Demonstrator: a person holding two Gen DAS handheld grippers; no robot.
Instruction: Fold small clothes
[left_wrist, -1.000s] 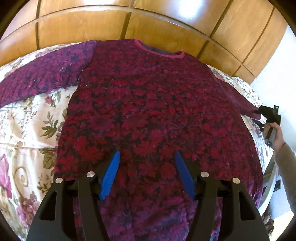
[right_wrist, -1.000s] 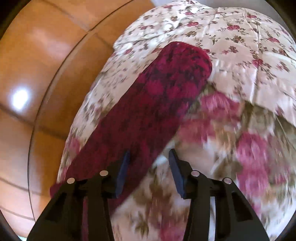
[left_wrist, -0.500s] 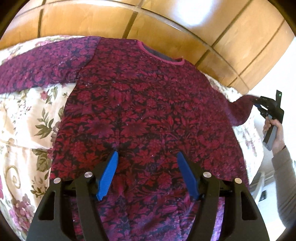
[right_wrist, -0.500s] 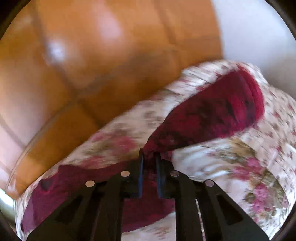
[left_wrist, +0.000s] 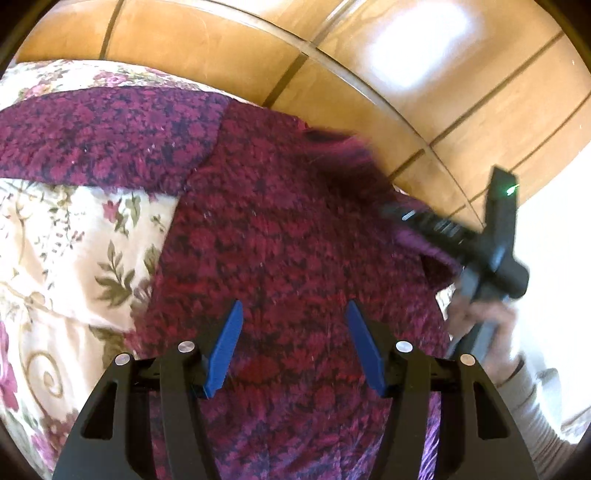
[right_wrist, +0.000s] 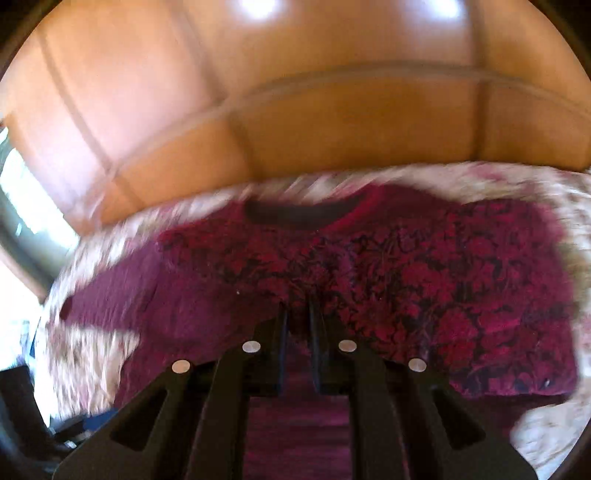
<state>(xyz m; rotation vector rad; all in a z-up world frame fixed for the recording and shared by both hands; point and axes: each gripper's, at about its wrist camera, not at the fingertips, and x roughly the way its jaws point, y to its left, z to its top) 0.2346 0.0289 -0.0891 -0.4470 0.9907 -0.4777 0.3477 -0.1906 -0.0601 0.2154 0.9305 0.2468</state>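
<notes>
On the floral bedspread (left_wrist: 55, 236), against a wooden headboard (left_wrist: 258, 48), lies the red-and-purple patterned top (left_wrist: 288, 240), spread flat with its neckline (right_wrist: 295, 216) toward the headboard and its hem toward the person. Its long axis runs from hem to neckline, straight ahead of both grippers; the 2 sleeves run crosswise. The far sleeve (left_wrist: 99, 136) stretches out flat to the left in the left wrist view, well apart from either tool.

The relation that matters is on the other side: the near sleeve (left_wrist: 424, 236) is lifted off the bed and reaches in over the body of the top, so the fold line would run parallel to the long axis, and the right hand (left_wrist: 476, 314) is the nearer one to it.

The right gripper (right_wrist: 297, 325) has its jaws pinched together on dark red cloth, which runs back between the fingers in its own view (much of that view is smeared). From the left wrist view the same tool appears as a dark blurred shape at the raised sleeve.

The left gripper (left_wrist: 291, 347) hovers above the lower body of the top with its blue pads (left_wrist: 225, 350) apart and closing slightly; nothing is between them, and they look clear of the fabric.
</notes>
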